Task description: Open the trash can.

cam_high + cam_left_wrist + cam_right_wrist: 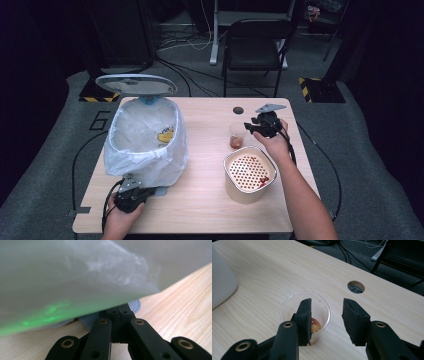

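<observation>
Where seen close, fingers [325,320] straddling cup [305,315] rim

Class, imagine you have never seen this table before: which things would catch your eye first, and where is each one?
The white bin lined with a plastic bag, lid up, dominates the table's left side, with the left gripper shut at its base. On the right, the right gripper hangs open over a clear plastic cup holding a reddish residue. Nearer the person stands a beige container with a perforated insert.

High view overlooks the table [210,200]; both tool views sit close, perhaps sharing its wood.
</observation>
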### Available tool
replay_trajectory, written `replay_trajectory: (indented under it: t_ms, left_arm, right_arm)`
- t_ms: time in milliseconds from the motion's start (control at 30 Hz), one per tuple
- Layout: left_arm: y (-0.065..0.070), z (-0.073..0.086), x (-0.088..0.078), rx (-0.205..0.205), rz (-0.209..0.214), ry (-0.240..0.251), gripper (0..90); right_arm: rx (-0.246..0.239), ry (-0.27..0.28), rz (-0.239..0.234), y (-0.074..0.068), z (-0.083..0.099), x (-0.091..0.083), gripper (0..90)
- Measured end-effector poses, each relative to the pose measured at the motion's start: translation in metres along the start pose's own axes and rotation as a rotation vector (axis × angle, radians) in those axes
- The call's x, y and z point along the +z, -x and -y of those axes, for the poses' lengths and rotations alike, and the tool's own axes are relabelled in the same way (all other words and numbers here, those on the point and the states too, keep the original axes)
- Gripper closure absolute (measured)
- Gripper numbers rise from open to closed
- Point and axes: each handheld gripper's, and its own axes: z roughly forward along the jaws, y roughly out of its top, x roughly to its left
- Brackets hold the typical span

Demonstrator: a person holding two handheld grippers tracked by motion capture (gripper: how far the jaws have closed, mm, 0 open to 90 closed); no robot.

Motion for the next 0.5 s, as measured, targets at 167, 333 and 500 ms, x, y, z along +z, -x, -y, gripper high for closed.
replay_trajectory:
  t_ms: [167, 333, 500]
  left_arm:
    - [0.000, 0.000, 0.000, 0.000, -0.001, 0.001, 90.0]
    - [0.000, 0.000, 0.000, 0.001, -0.001, 0.002, 90.0]
    - [-0.001, 0.000, 0.000, -0.003, -0.002, 0.000, 90.0]
  right_arm:
    - [0.028, -0.010, 0.011, 0.006, 0.005, 0.004, 58.5]
    - [0.039, -0.013, 0.012, 0.009, 0.006, 0.009, 57.9]
    - [0.054, -0.026, 0.006, 0.010, 0.005, 0.015, 57.9]
